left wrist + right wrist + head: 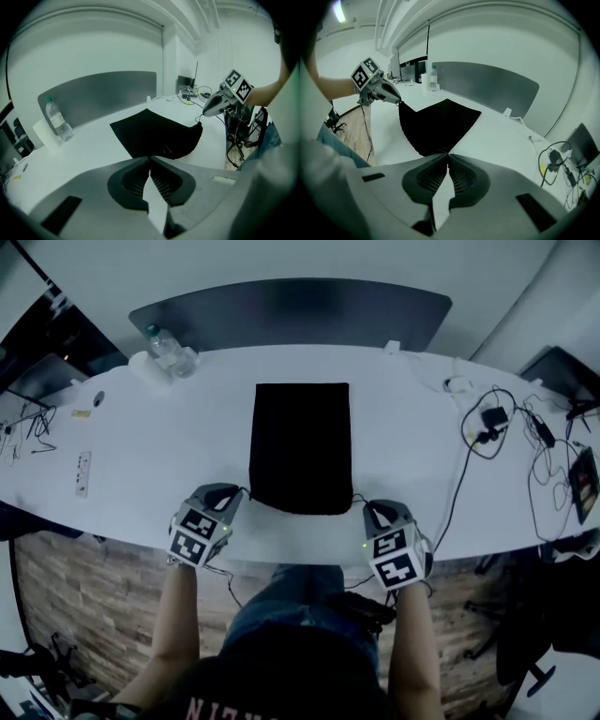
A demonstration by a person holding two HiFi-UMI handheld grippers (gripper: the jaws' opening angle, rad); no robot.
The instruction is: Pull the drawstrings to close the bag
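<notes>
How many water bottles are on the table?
1. The bottle stands upright at the far left of the table, left of the black bag. The other views show the same one. A small one could be hidden among the cables on the right.

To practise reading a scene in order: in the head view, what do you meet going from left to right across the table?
white power strip → left gripper → black bag → right gripper → black charger with its cable
</notes>
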